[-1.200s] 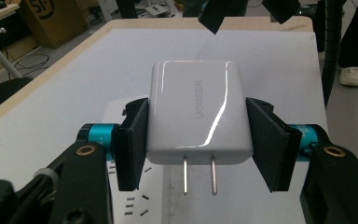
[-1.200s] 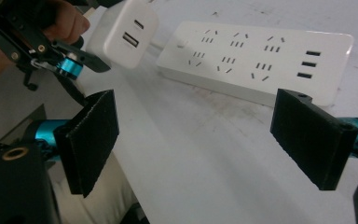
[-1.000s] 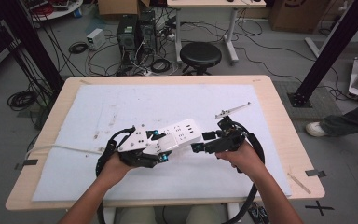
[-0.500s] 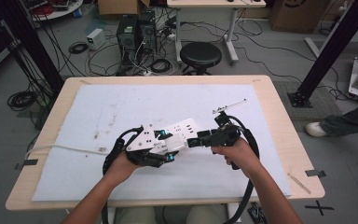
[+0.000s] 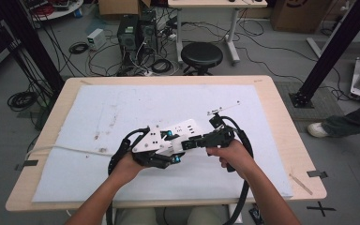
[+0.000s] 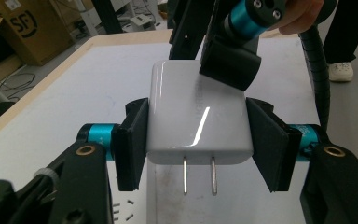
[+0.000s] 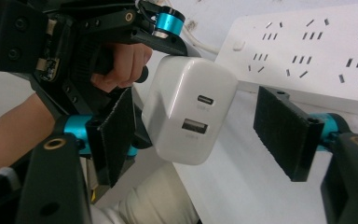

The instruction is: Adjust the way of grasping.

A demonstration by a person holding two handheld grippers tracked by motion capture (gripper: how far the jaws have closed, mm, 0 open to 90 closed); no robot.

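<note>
Between the left gripper (image 6: pixel 196 140) pads, a white charger (image 6: pixel 196 112) is sitting clamped, prongs pointing back at its camera, so the pickup looks done. Right gripper (image 7: pixel 205 135) is hanging with jaws spread wide around the charger's port end, not touching it. Power strip (image 7: pixel 317 51) is lying just beyond on the table, and plugging in is probably what's left

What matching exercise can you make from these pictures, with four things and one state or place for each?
Things:
1. charger
2. power strip
3. left tongs
4. right tongs

States or places:
A. open, one pad on each side of the charger
B. shut on the charger
C. held above the table, prongs bare
D. white, behind the charger, many sockets

Pairs: 1-C, 2-D, 3-B, 4-A
</note>
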